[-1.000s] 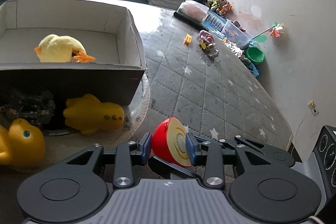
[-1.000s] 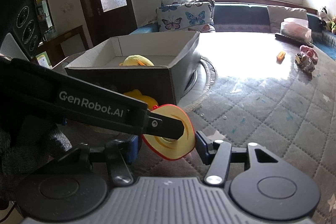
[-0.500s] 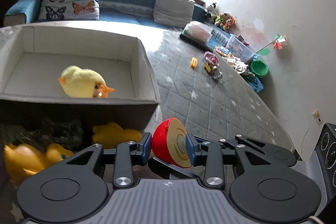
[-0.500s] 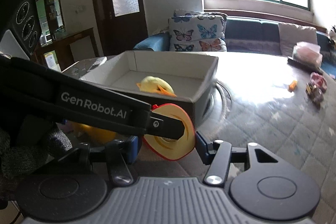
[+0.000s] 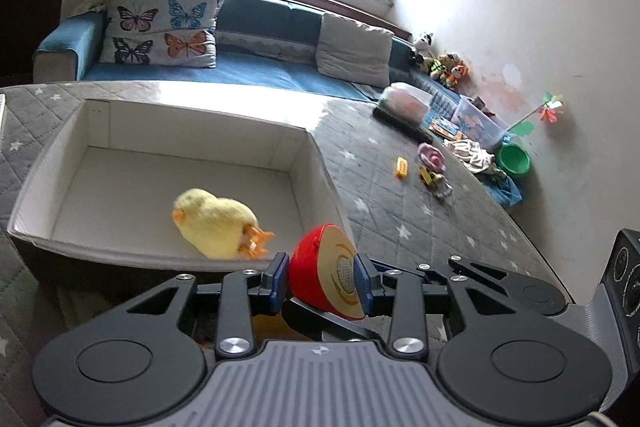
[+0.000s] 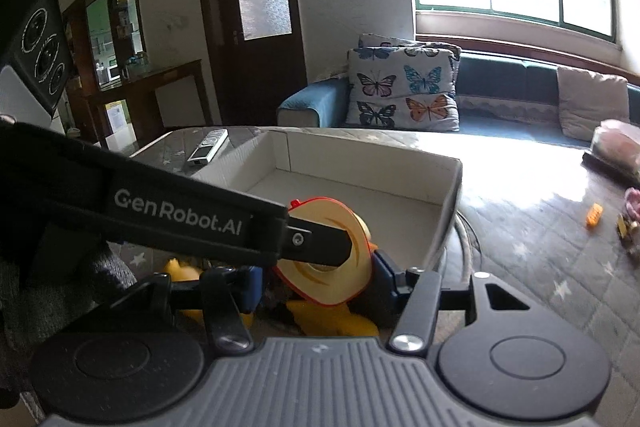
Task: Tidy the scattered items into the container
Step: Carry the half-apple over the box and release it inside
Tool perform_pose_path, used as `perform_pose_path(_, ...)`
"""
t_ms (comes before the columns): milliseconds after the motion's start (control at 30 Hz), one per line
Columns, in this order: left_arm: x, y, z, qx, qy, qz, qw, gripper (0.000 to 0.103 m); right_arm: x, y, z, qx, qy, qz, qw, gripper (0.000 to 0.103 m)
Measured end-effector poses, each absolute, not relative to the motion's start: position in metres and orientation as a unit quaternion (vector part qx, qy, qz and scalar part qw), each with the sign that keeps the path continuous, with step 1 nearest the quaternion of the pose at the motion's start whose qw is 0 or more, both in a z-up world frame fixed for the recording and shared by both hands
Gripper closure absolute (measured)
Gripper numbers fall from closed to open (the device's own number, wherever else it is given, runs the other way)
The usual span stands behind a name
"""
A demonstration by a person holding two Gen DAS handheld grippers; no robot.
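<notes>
Right wrist alone shows remote [image 6: 208, 146] beside box [image 6: 440, 211].

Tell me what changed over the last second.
The left gripper rose with the red half apple to above the box's near wall; the right gripper rose alongside. Unchanged: left fingers clamp the apple, plush chick lies in the box.

One piece of lettering could be read: "GenRobot.AI" in pale letters stood on the black side of the left gripper's arm [image 6: 176, 215], which crossed the right wrist view from the left edge toward the middle. The picture books [image 5: 444, 126] near the far right edge of the grey mat [image 5: 400, 227] carried print too small to make out, and nothing legible showed anywhere in the left wrist view
</notes>
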State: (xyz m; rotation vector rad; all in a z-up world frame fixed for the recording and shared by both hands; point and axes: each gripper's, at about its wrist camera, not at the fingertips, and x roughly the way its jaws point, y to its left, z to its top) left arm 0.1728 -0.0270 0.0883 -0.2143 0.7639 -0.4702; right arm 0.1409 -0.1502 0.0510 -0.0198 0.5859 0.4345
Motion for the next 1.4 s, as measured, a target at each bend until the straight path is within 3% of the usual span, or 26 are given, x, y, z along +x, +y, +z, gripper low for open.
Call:
perform_pose_path(433, 0.218, 0.018, 0.097, -0.112, 0.363, -0.184, 0.907, 0.065, 0.199, -0.111, 0.060, -0.007, 0.288, 0.251, 0.924, 0.047)
perform_pose_path(1400, 0.305, 0.078, 0.037, -0.160, 0.457, -0.125, 0.866, 0.067, 0.299, -0.049, 0.007, -0.015, 0.391, 0.291, 0.873, 0.047)
